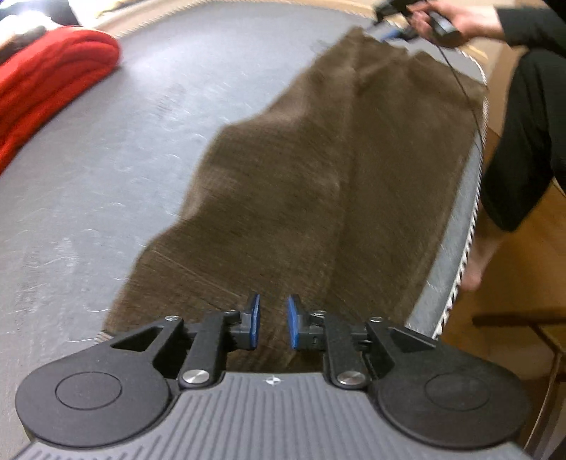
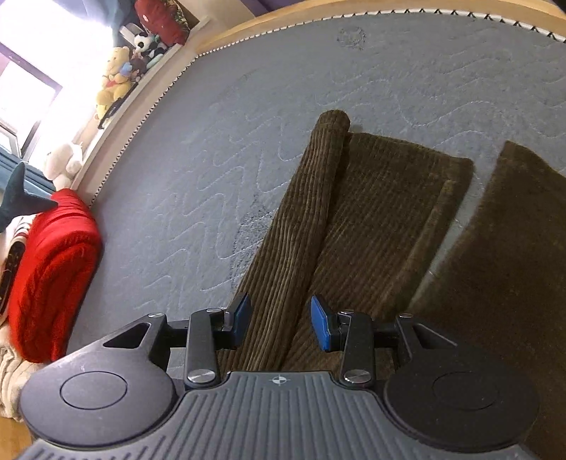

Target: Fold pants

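Observation:
Brown corduroy pants [image 1: 318, 170] lie flat on the grey mattress [image 1: 123, 159], stretching from my left gripper toward the far edge. My left gripper [image 1: 273, 323] is open just above the near end of the pants, holding nothing. In the right wrist view the pants [image 2: 371, 219] show two legs, the left one with its edge rolled over lengthwise [image 2: 307, 219]. My right gripper [image 2: 281, 318] is open, with its jaws either side of that rolled edge, just above it. The right gripper [image 1: 399, 32] also shows at the far end in the left wrist view, held by a hand.
A folded red blanket [image 1: 46, 81] lies at the mattress edge, also in the right wrist view [image 2: 53, 269]. Stuffed toys [image 2: 116, 78] line a ledge beyond the mattress [image 2: 424, 78]. The person's dark-clothed leg [image 1: 523, 141] and wooden floor [image 1: 513, 276] are on the right.

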Demonstrator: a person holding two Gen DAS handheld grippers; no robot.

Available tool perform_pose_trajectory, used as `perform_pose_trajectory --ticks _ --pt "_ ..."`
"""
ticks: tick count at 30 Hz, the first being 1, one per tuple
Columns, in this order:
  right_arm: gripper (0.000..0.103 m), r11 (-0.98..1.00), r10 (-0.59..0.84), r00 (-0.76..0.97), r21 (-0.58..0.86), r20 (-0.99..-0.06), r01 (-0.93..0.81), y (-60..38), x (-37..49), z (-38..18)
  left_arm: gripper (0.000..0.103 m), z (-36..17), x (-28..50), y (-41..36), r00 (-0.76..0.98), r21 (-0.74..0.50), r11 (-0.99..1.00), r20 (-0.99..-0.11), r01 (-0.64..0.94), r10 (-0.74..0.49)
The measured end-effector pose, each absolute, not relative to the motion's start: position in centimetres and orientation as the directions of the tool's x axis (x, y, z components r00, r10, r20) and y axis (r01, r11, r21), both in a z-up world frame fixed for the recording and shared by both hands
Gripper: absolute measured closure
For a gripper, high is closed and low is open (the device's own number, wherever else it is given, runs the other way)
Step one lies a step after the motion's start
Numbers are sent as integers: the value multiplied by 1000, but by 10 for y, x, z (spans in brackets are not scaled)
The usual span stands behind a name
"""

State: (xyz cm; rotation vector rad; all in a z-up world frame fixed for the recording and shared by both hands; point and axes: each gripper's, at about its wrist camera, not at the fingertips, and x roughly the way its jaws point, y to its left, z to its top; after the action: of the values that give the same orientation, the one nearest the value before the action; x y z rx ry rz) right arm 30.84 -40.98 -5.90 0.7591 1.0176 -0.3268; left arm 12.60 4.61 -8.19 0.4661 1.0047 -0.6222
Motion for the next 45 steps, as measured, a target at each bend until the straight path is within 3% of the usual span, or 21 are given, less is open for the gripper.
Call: perform_pose_trajectory --ticks 3,12,23,25,26,27,30,38,45 --pt "62 688 95 498 418 -862 593 -413 315 -73 66 -92 128 35 352 84 704 -903 705 -245" --pt "62 655 94 544 464 -834 597 -420 329 -105 62 -124 139 24 278 133 637 -951 759 -133" --pt "62 700 53 521 404 -852 589 -408 349 -125 54 -133 142 21 253 134 603 -960 786 -117" --pt "67 722 45 516 385 -856 575 -402 353 -124 62 -134 145 20 260 146 602 -960 785 -107" --pt "86 735 34 510 368 -859 570 -399 355 -123 72 -134 146 21 266 152 606 -959 781 -102" --pt "91 741 31 508 361 -861 567 -398 357 -121 80 -133 148 23 268 153 613 -958 775 -100" --pt "93 749 8 516 347 -856 564 -396 357 -108 90 -127 152 27 289 162 633 -952 757 -103" --pt "95 805 -30 514 284 -858 521 -392 322 -32 92 -86 134 58 410 183 709 -898 681 -162" --pt "96 834 -69 498 224 -865 504 -400 226 30 93 -63 88 81 474 237 729 -870 642 -134"
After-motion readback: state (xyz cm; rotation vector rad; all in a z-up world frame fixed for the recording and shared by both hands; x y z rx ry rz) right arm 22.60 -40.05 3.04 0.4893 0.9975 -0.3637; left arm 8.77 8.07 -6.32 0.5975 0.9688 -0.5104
